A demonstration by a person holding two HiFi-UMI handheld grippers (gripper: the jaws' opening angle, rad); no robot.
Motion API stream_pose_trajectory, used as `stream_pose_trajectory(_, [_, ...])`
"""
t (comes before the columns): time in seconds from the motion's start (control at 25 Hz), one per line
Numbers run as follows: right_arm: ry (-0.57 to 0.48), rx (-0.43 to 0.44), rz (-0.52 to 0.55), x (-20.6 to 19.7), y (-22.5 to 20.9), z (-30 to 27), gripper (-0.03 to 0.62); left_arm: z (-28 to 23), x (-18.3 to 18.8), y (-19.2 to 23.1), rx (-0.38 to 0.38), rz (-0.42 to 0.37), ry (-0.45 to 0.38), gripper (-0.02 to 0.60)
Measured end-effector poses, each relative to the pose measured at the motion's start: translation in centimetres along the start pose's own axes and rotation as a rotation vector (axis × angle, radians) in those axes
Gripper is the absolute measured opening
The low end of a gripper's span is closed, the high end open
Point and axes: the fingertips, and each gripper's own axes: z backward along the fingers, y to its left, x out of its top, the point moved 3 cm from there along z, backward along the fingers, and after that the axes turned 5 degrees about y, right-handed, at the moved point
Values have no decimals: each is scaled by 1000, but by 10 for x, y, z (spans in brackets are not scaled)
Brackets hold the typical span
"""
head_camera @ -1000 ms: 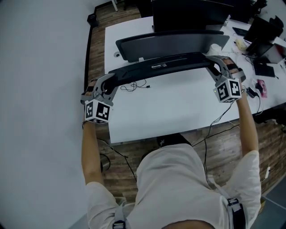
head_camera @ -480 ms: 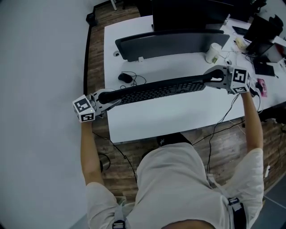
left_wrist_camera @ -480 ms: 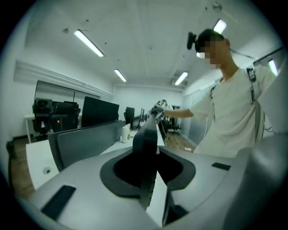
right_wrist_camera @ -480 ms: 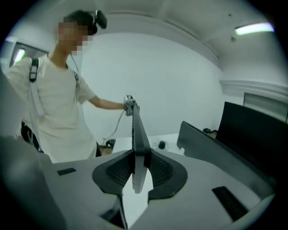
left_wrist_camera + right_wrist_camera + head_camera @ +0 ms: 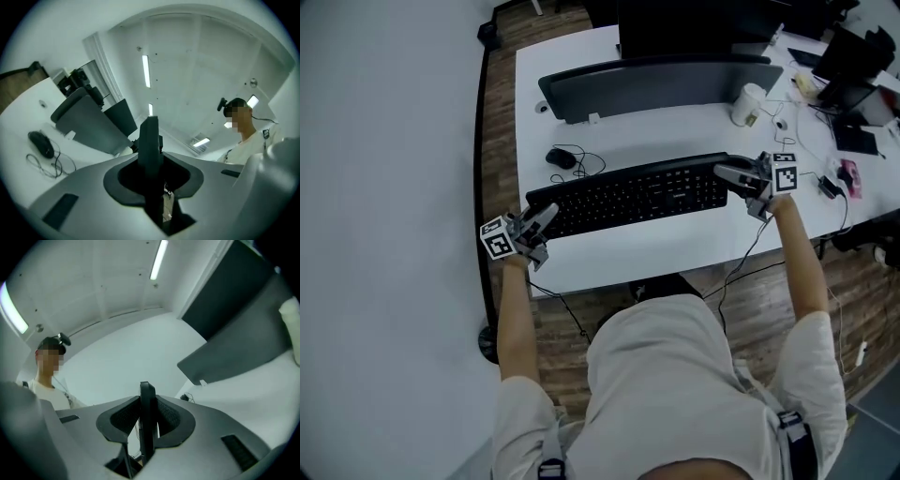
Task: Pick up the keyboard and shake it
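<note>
Left gripper: the left gripper (image 5: pixel 544 217) holds the left end of the keyboard (image 5: pixel 628 195); its jaws press on the thin edge from both sides.
Right gripper: the right gripper (image 5: pixel 729 174) holds the right end in the same way, with the jaws closed on the edge.
Keyboard, place: it spans between the two grippers, low over the front part of the white desk (image 5: pixel 675 239); whether it touches the desk, I cannot tell.
Keyboard, long axis: it runs from left to right across the desk, a little slanted, the left end nearer to the person and the right end farther.
Keyboard, facing: the keys face up.
Gripper views: in each one the keyboard appears end-on, as a narrow dark bar between the jaws.
Behind the keyboard: a black mouse (image 5: pixel 561 158) with its cable, a dark curved screen (image 5: pixel 656 82) and a white cup (image 5: pixel 748 103).
</note>
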Motion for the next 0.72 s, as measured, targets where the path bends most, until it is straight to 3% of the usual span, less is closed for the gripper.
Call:
stream_pose_trajectory(0.28, [-144, -112, -436, -53, -71, -1, 127, -10, -73, 38, 90, 435, -5, 109])
stream_pose_trajectory(0.44, [-177, -169, -544, -95, -87, 0, 133, 0, -108, 51, 158, 518, 35, 110])
stream_pose_trajectory(0.72, [-194, -222, -634, -151, -97, 3, 138, 8, -132, 57, 227, 599, 118, 115])
